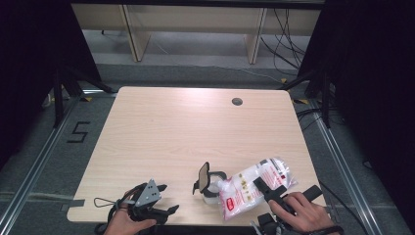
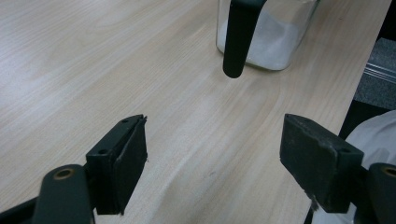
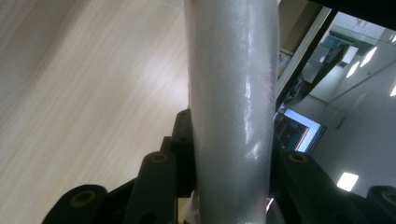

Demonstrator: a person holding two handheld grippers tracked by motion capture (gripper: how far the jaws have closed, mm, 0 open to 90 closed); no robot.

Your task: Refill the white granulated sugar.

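near the front edge of the table (image 1: 161, 122), right gripper (image 1: 266, 188) has its jaws clamped on a white plastic bag (image 1: 257, 183) w/ red label; right gripper view shows the bag (image 3: 231, 93) pinched between both pads. bag is tilted, its lower end at the mouth of a glass jar (image 1: 211, 188) w/ hinged lid (image 1: 202, 177) flipped up. jar (image 2: 275, 37) holds white powder. left gripper (image 1: 166, 199) sits nr the table's front left, jaws spread wide, nothing between them, jar just ahead.
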